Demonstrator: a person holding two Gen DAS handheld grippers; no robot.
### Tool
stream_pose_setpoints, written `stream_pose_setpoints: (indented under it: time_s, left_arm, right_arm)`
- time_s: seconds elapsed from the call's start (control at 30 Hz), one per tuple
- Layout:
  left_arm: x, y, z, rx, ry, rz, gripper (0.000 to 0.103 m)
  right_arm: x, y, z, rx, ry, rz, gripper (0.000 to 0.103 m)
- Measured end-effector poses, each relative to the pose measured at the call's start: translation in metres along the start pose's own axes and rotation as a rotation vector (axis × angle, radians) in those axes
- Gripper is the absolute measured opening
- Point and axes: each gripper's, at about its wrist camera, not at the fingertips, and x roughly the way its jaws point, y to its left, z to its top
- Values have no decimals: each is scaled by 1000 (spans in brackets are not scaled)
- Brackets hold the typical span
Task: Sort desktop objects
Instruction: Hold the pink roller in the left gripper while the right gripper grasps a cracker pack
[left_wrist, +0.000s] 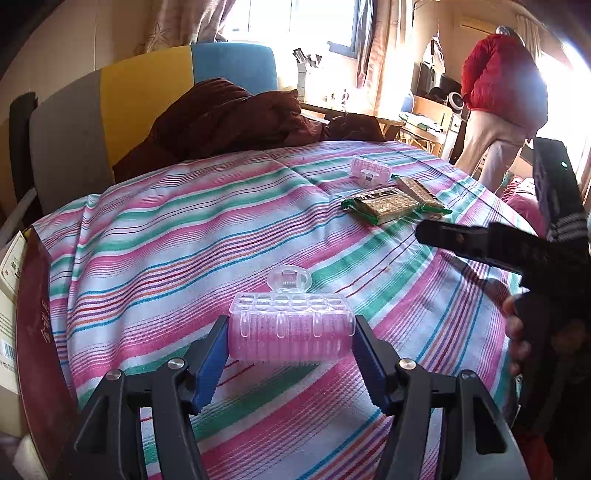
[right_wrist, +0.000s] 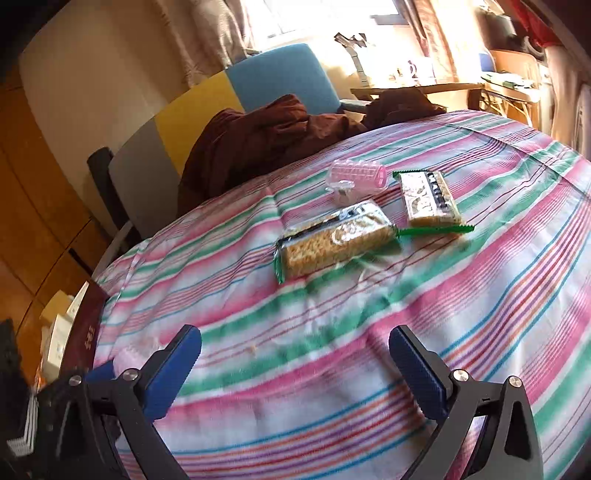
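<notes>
In the left wrist view, the left hand-held gripper (left_wrist: 290, 341) is clamped on a pink hair roller (left_wrist: 290, 328), its blue pads pressing both ends, low over the striped tablecloth (left_wrist: 166, 236) on the table. At 1 o'clock from it lie a second hair roller (left_wrist: 370, 170) and two snack bars (left_wrist: 384, 205), close together. At 3 o'clock the right hand-held gripper (left_wrist: 476, 243) enters from the edge; whether it is open cannot be told here. A person in a red jacket (left_wrist: 498, 77) stands at the far right.

In the right wrist view, the right hand-held gripper (right_wrist: 295, 369) has its fingers wide apart with nothing between them. At 12 o'clock lie one snack bar (right_wrist: 336, 242), another snack bar (right_wrist: 430, 201) and the second hair roller (right_wrist: 356, 177) just behind them.
</notes>
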Motion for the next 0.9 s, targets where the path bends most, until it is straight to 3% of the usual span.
stream_pose_setpoints:
  time_s: [0.2, 0.4, 0.6, 0.7, 0.9]
  left_arm:
    - [3, 10, -2, -65, 11, -50, 68]
    - [5, 19, -8, -120, 11, -94, 68]
    - [7, 23, -10, -141, 10, -119, 70]
    - [7, 23, -10, -143, 10, -126, 71]
    - [8, 21, -10, -136, 12, -123, 72]
  right_arm:
    - [50, -4, 39, 112, 49, -111, 103]
    - [80, -3, 66, 167, 31, -275, 103]
    - [106, 11, 75, -1, 119, -382, 103]
    - [106, 12, 73, -101, 162, -357, 100]
    - [91, 8, 66, -254, 191, -278, 80]
